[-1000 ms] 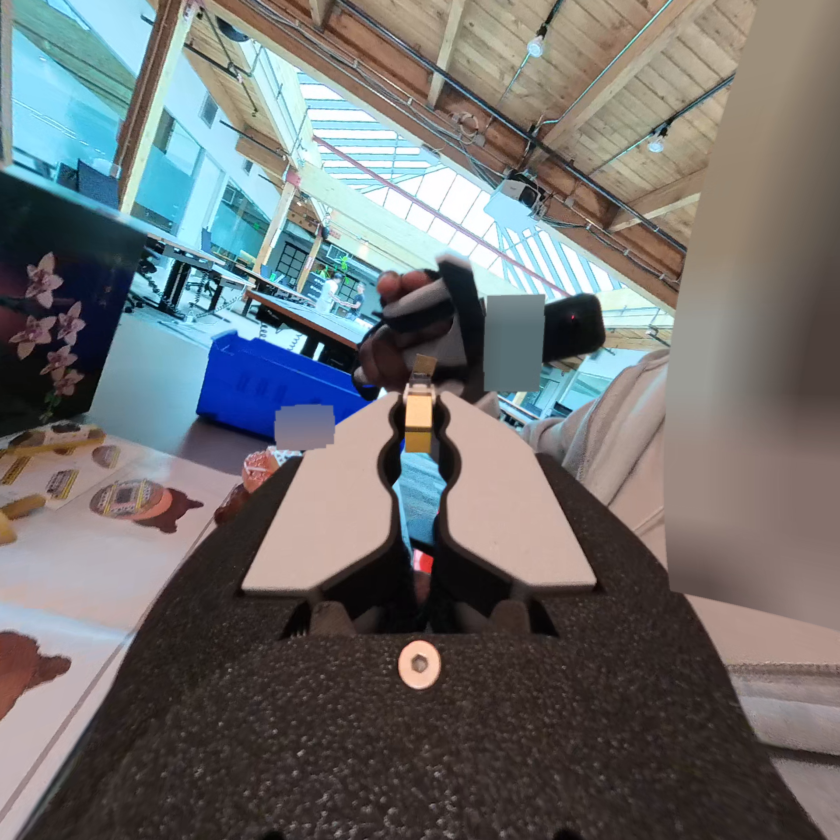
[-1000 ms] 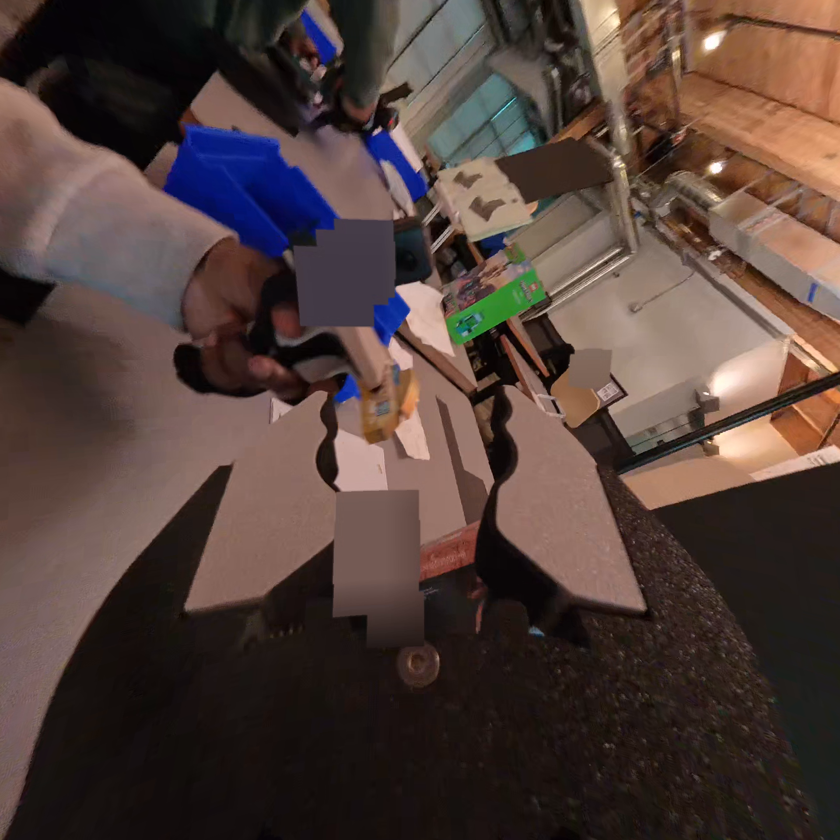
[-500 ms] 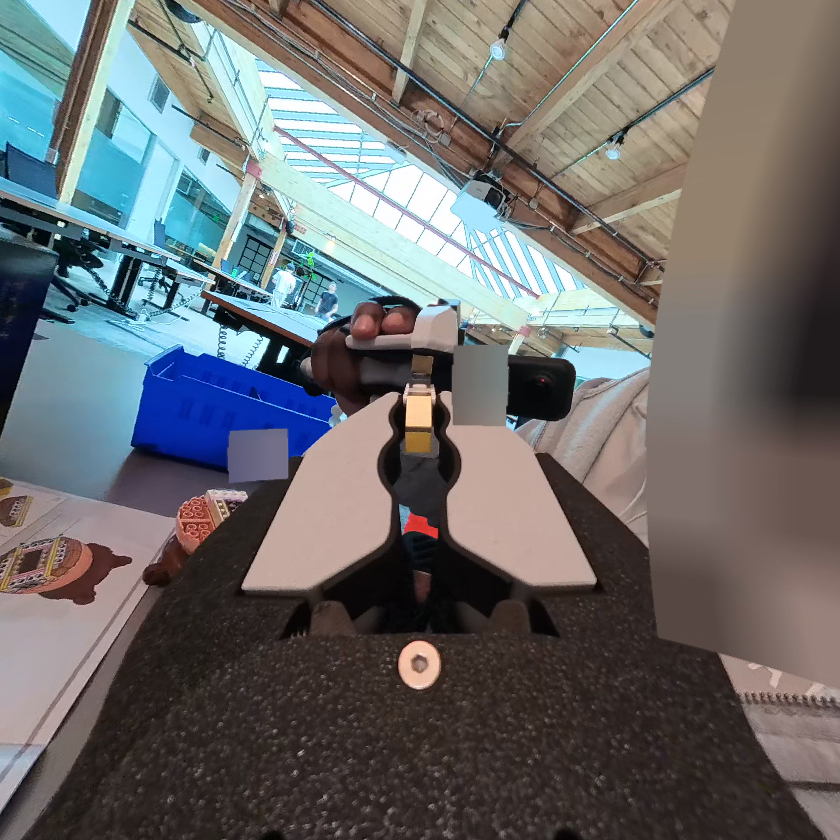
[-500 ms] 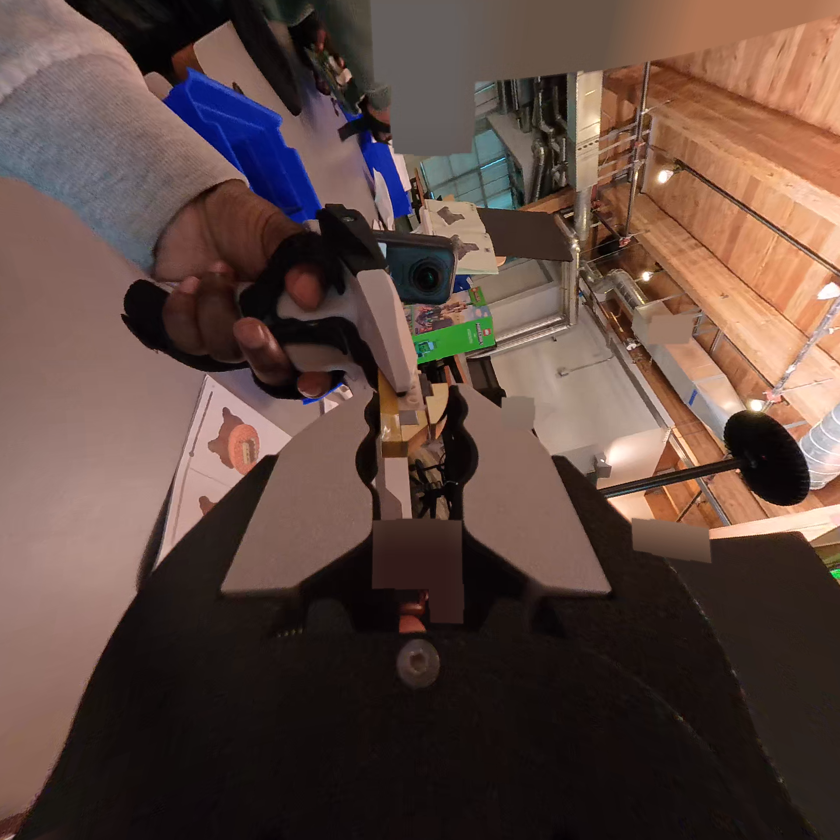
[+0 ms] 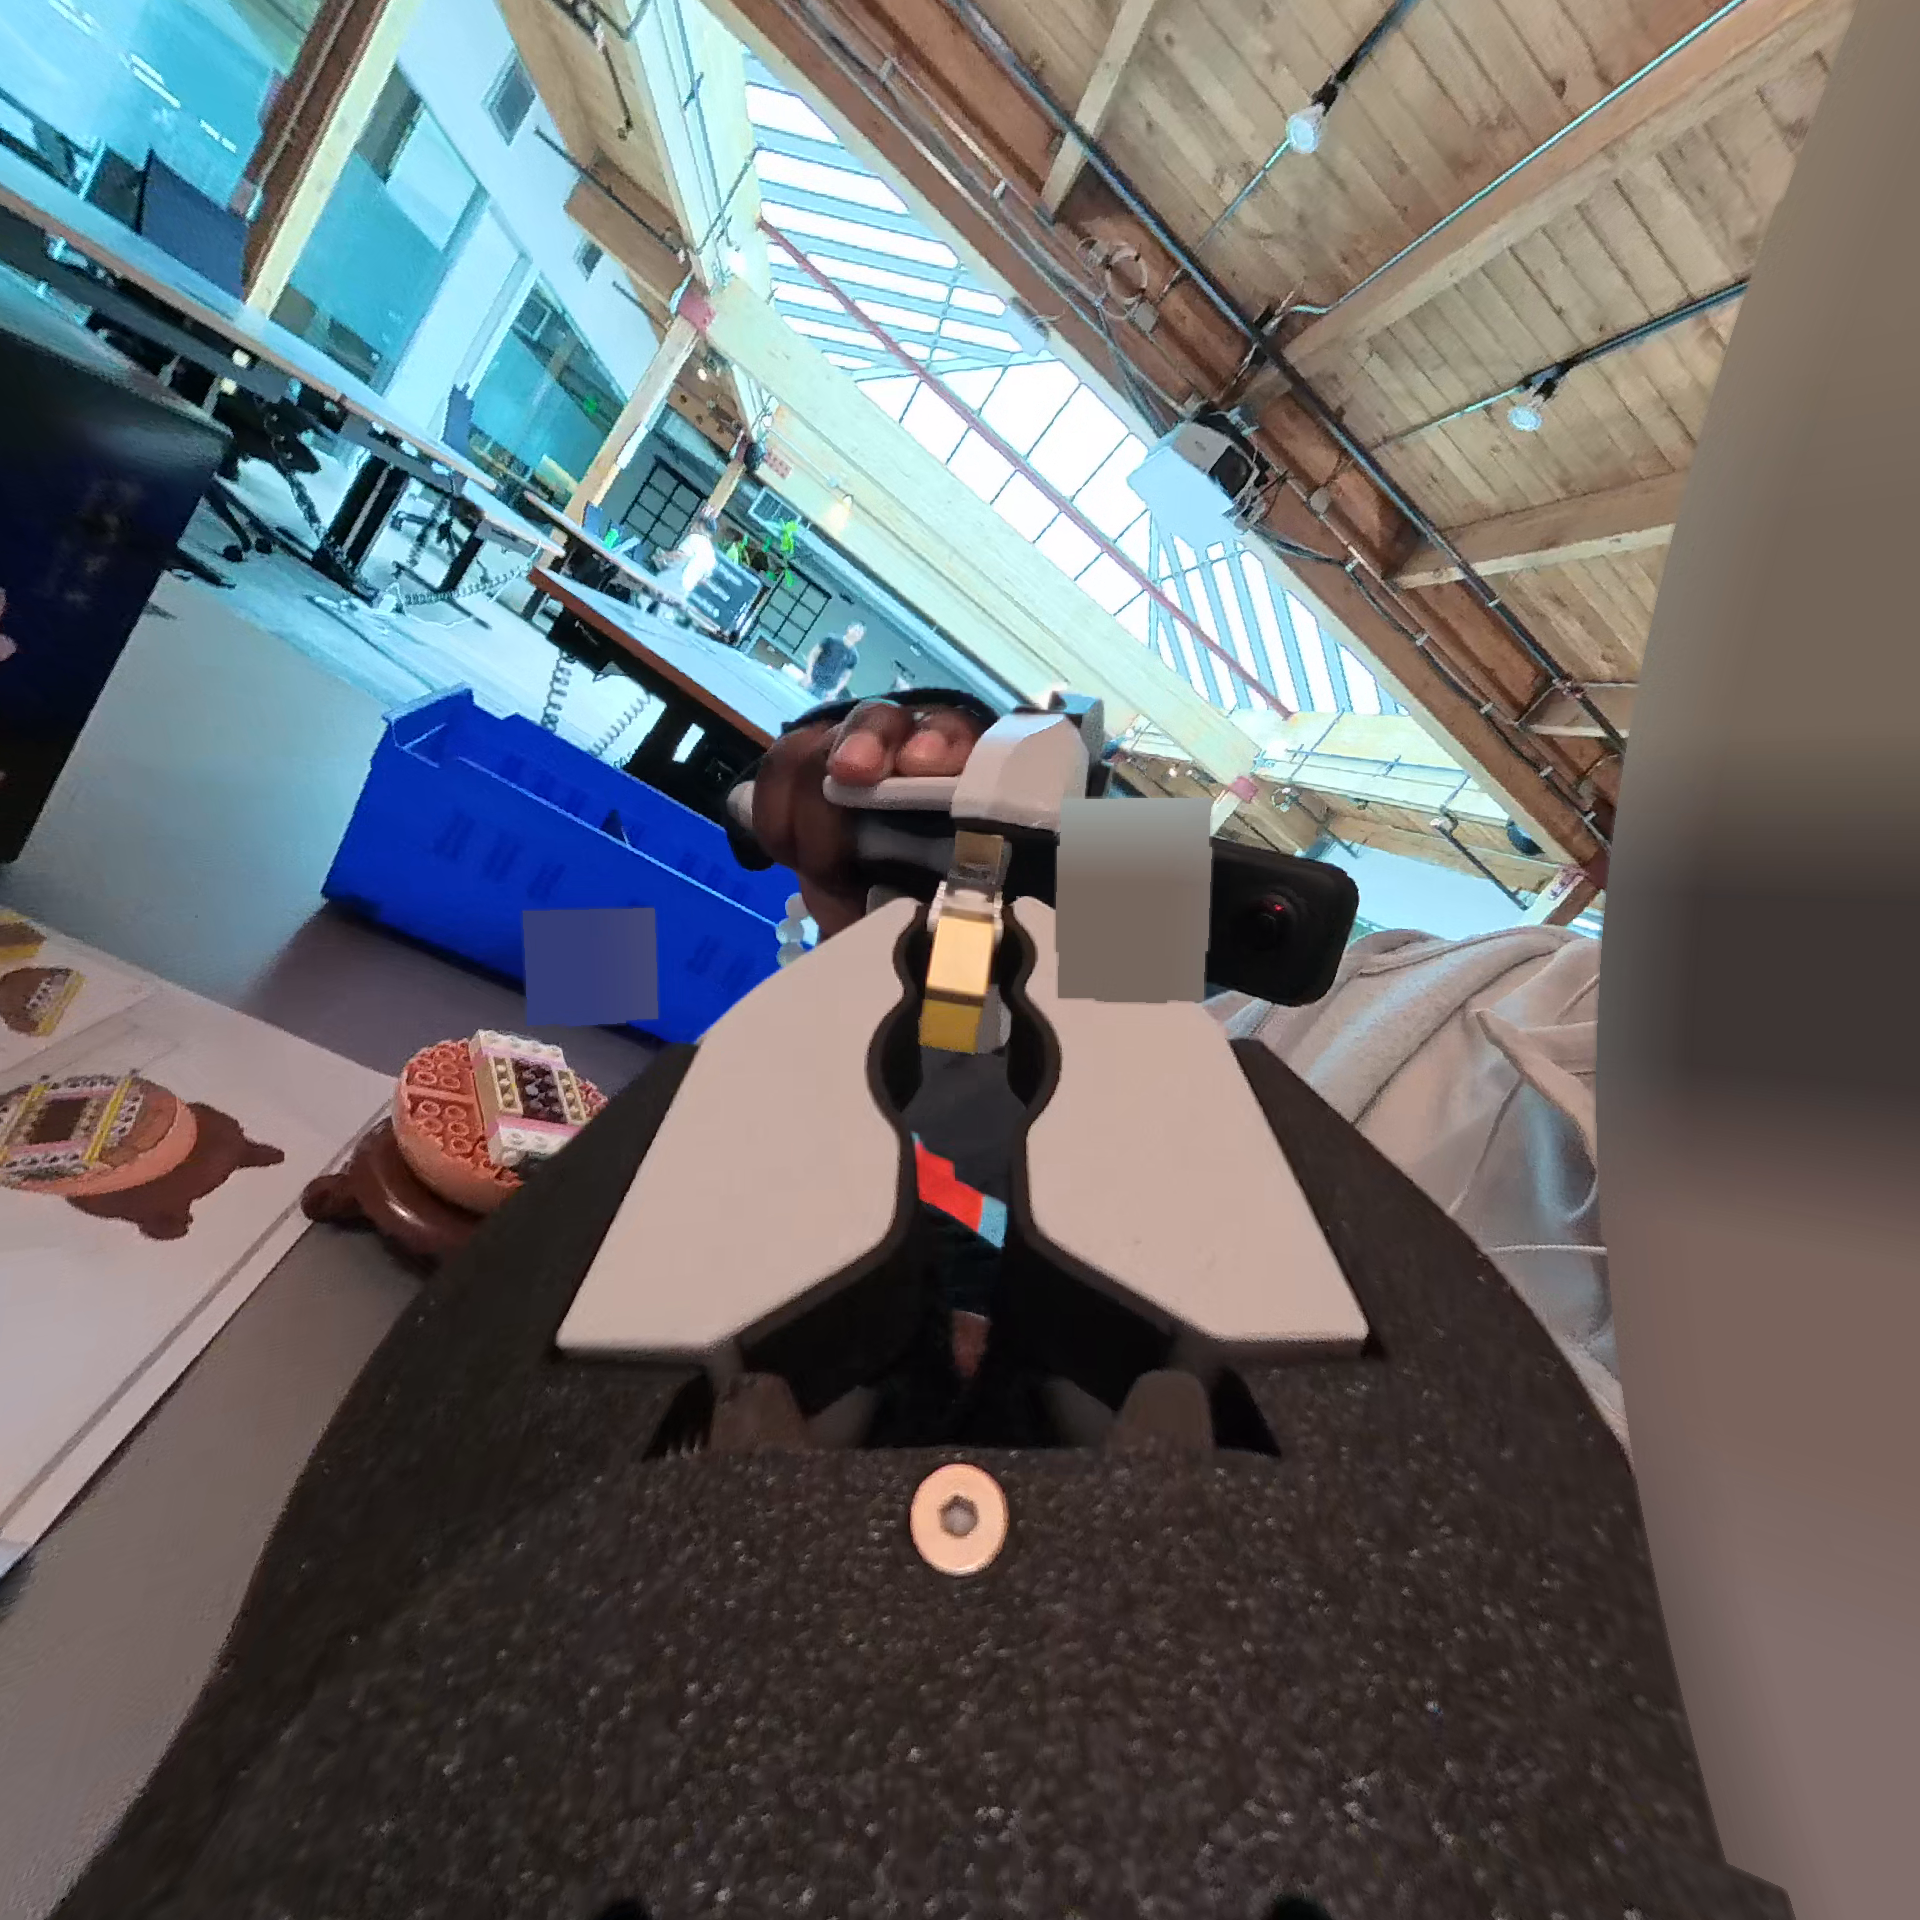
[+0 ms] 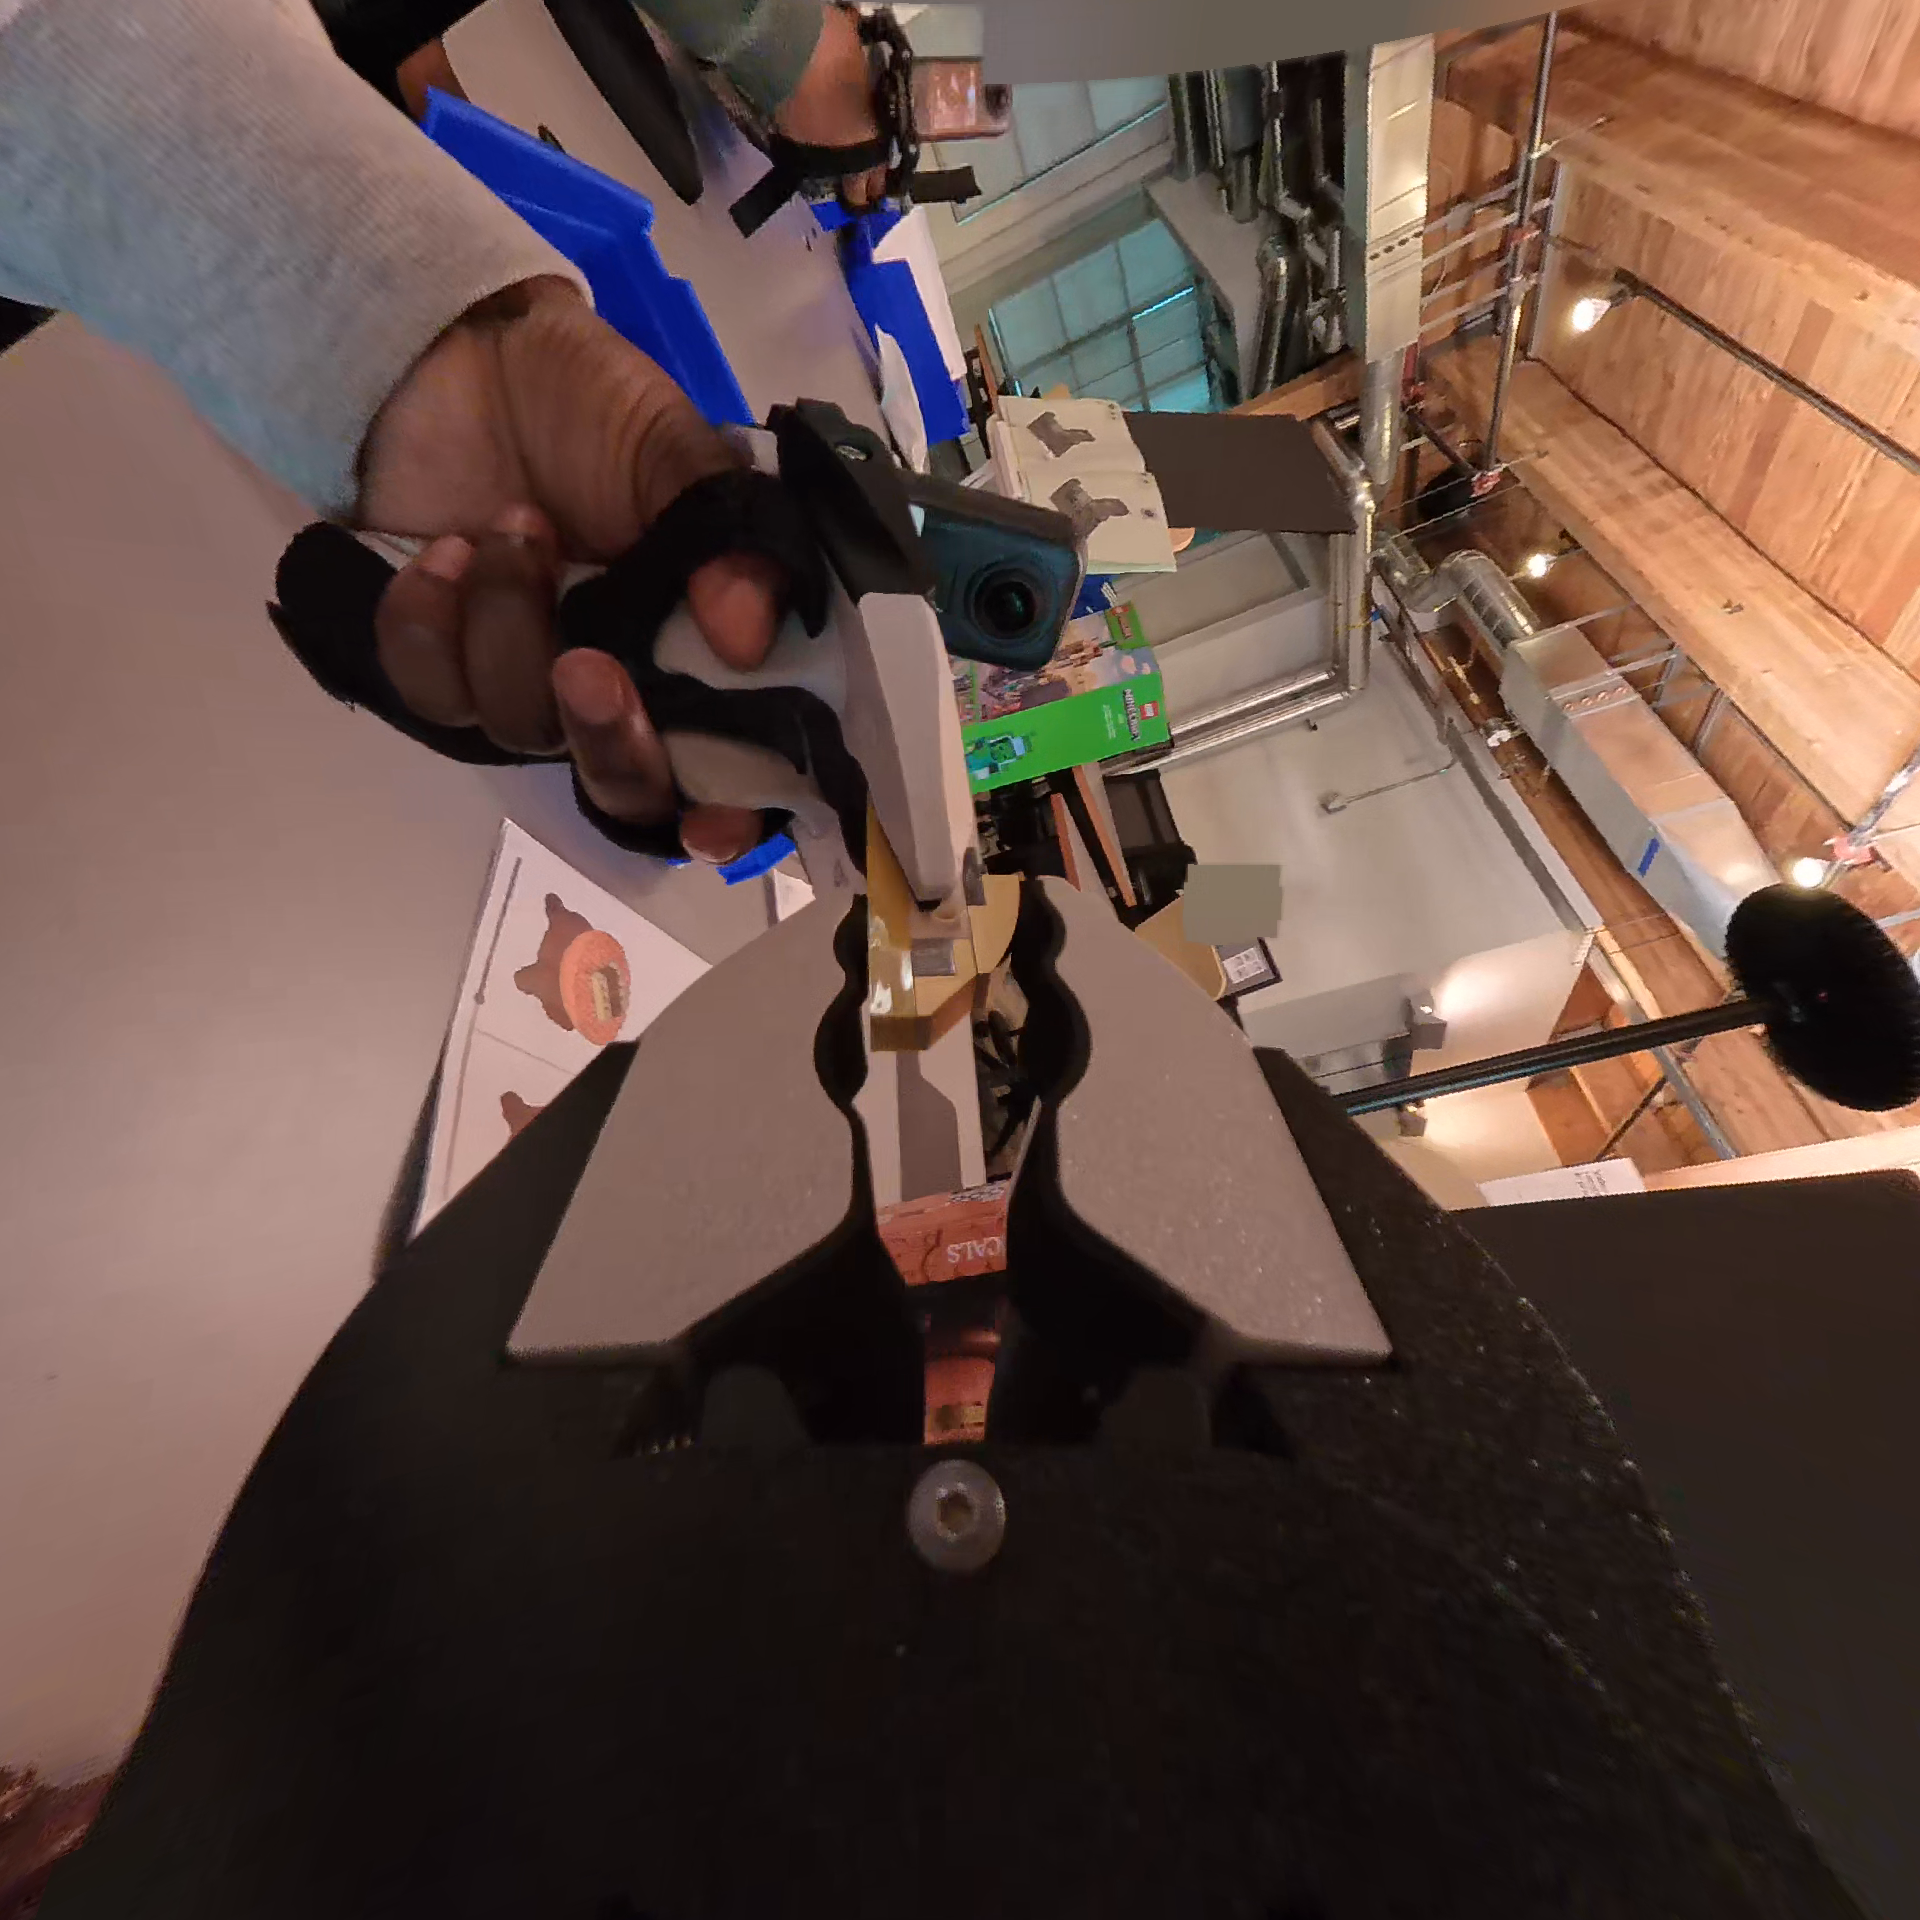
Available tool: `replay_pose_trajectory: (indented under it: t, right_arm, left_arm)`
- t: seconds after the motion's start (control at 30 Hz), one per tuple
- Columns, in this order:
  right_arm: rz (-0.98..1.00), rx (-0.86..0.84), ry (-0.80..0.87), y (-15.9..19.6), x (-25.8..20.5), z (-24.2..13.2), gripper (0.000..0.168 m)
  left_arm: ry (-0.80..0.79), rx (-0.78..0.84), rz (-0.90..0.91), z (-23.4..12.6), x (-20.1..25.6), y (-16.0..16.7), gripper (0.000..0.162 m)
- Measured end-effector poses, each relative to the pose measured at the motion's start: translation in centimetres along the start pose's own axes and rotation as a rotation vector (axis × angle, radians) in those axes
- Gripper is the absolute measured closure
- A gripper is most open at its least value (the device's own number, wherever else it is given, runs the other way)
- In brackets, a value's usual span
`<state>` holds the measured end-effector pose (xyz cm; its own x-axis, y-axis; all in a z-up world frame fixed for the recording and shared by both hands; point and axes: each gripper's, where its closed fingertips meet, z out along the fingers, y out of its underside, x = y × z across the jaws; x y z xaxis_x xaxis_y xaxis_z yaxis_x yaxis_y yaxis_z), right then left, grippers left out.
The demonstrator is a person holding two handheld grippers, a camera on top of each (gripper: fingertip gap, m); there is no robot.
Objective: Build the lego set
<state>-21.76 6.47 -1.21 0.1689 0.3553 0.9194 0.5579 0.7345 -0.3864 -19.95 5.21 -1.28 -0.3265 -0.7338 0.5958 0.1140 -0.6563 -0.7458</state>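
My left gripper (image 5: 961, 935) is shut on a small yellow-tan lego piece (image 5: 954, 982), held up off the table. My right gripper (image 5: 1013, 769), held by a hand, meets it from the far side, its tips on the piece's upper end. In the right wrist view, my right gripper (image 6: 940, 935) has its jaws closed narrowly around the same tan piece (image 6: 894, 997), with the left gripper's grey finger (image 6: 909, 727) reaching in from above. A round peach and brown lego model (image 5: 488, 1112) sits on the table at lower left.
A printed instruction sheet (image 5: 125, 1143) lies left of the model and also shows in the right wrist view (image 6: 540, 997). A blue bin (image 5: 540, 842) stands behind. A dark box (image 5: 73, 582) is at far left. Another person's hand (image 6: 831, 104) works at the table's far end. Both grippers' tips are close together, under 4 cm apart.
My right gripper came in from wide open and narrowed its jaws around the tan piece held by my left gripper. The left gripper stayed shut and tilted, bringing the round model into view.
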Motion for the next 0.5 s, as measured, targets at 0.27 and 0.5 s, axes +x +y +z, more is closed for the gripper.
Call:
replay_pose_trajectory:
  t: [0.27, 0.5]
  right_arm:
    - [0.2, 0.058, 0.058, 0.6, 0.3, -0.2, 0.142]
    - [0.252, 0.038, 0.188, 1.1, 1.0, -0.8, 0.143]
  left_arm:
    - [0.06, 0.029, 0.0, 0.7, 0.3, -0.3, 0.14]
    - [0.052, 0.088, 0.03, 0.7, -0.3, -0.3, 0.14]
